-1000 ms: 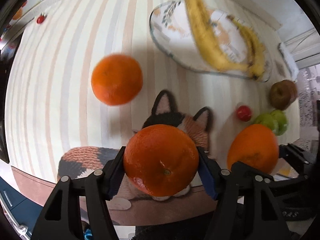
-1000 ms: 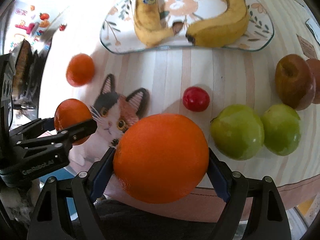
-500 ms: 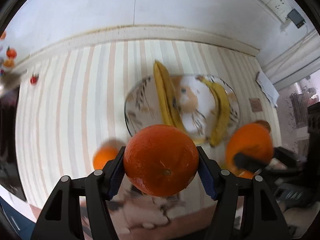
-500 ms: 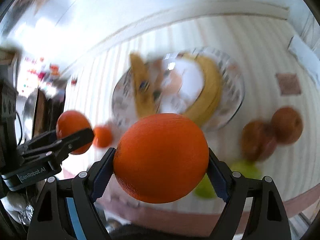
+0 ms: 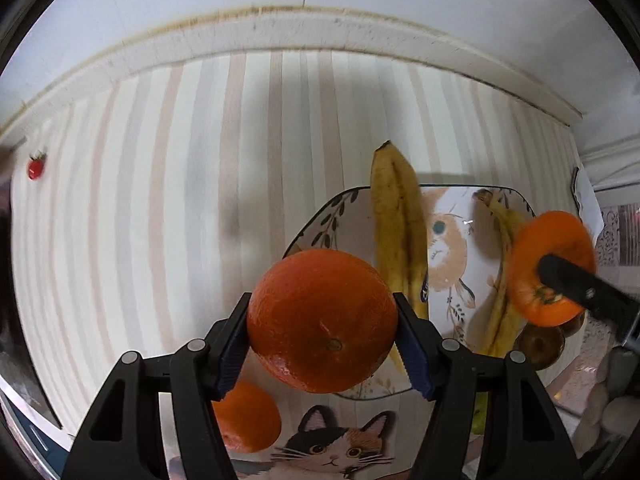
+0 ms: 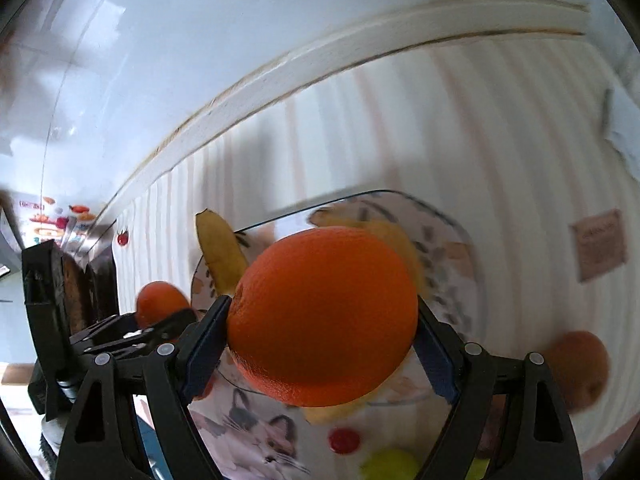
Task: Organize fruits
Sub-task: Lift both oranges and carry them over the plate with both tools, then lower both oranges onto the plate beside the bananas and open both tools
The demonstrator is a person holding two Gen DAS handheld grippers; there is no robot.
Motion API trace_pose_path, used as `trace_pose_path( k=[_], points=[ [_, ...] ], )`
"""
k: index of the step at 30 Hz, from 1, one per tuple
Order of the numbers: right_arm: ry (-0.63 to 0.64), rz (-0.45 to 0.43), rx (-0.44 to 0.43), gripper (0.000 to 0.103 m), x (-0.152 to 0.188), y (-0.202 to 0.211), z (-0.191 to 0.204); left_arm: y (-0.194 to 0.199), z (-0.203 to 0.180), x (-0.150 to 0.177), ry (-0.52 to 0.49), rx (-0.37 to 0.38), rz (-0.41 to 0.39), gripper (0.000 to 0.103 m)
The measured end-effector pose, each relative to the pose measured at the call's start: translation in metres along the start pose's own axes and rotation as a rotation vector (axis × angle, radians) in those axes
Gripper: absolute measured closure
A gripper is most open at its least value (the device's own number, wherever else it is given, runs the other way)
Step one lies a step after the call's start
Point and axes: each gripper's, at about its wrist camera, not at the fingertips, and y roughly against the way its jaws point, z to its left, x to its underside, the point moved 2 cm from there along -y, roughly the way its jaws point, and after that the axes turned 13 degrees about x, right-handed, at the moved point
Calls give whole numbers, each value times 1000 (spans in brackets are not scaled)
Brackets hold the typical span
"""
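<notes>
The striped cream-and-beige tablecloth point(image 5: 168, 208) covered the table out to its far edge against the white wall, and most of it lay bare. Toward its near edge sat the glass plate printed with a rabbit and leaf sprigs point(image 5: 460, 240), holding two long yellow bananas point(image 5: 394, 240) laid lengthwise, one on either side of the rabbit, and no other fruit.

Judged from that, the sorting was only partly done: the bananas were plated, while the oranges, apples and small fruit were still to be placed.

The left gripper point(image 5: 322, 330) pinched a round orange point(image 5: 322, 320) between its blue pads, held in the air above the near-left rim of the plate. The right gripper point(image 6: 322, 334) clamped a larger round orange point(image 6: 322, 316) the same way, also aloft over the plate (the right view was smeared, so its exact spot over the plate could not be told).

A third, smaller orange point(image 5: 248, 416) lay loose near the table's near edge, beside a cat-shaped mat point(image 5: 332, 452). Brown apples point(image 6: 576, 368) rested off the plate's right side, green fruit point(image 6: 390, 466) and a small red round fruit point(image 6: 344, 440) near the front edge, all still unsorted.
</notes>
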Motion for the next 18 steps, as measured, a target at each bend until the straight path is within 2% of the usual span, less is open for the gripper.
trace_pose_path(
  k=[4, 7, 13, 18],
  points=[
    [13, 58, -8, 16, -6, -28, 16, -10, 4, -1, 16, 3, 36, 39],
    [32, 68, 21, 16, -9, -39, 23, -15, 5, -1, 14, -7, 49, 39],
    [51, 105, 50, 15, -13, -53, 29, -26, 3, -6, 12, -18, 68, 39],
    [42, 108, 37, 15, -13, -53, 28, -28, 1, -7, 11, -39, 75, 39]
  ],
)
